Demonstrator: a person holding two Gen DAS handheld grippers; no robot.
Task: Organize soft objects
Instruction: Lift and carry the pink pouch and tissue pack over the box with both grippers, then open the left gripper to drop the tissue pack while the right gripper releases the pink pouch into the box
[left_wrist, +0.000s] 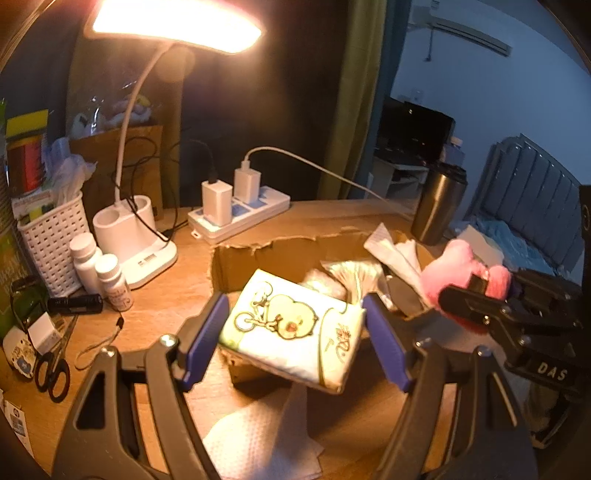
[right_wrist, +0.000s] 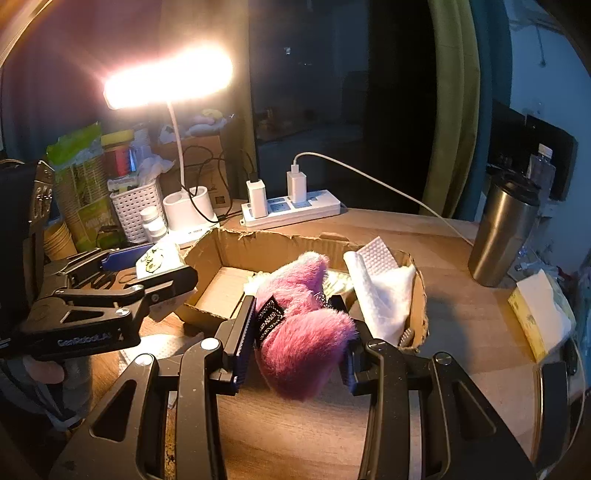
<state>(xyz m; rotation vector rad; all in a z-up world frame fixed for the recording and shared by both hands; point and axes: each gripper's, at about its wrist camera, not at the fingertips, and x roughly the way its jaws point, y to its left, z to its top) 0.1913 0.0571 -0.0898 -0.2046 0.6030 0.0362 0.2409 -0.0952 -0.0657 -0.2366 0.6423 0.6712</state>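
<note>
My left gripper (left_wrist: 293, 325) is shut on a tissue pack (left_wrist: 291, 332) printed with a cartoon on a bicycle, held over the near left edge of the torn cardboard box (left_wrist: 258, 258). My right gripper (right_wrist: 297, 325) is shut on a pink plush toy (right_wrist: 299, 325) with a black lace band, held above the box's (right_wrist: 236, 251) front edge. The plush also shows in the left wrist view (left_wrist: 461, 273). White cloths (right_wrist: 380, 291) and a plastic-wrapped pack (left_wrist: 354, 277) lie inside the box.
A lit desk lamp (left_wrist: 136, 236), power strip with chargers (left_wrist: 240, 214), white basket (left_wrist: 51, 243), pill bottles (left_wrist: 99, 269), scissors (left_wrist: 55, 362) and flashlight (left_wrist: 74, 304) stand left. A steel tumbler (right_wrist: 506, 232) and a tissue box (right_wrist: 539, 317) sit right. A paper towel (left_wrist: 258, 435) lies on the desk.
</note>
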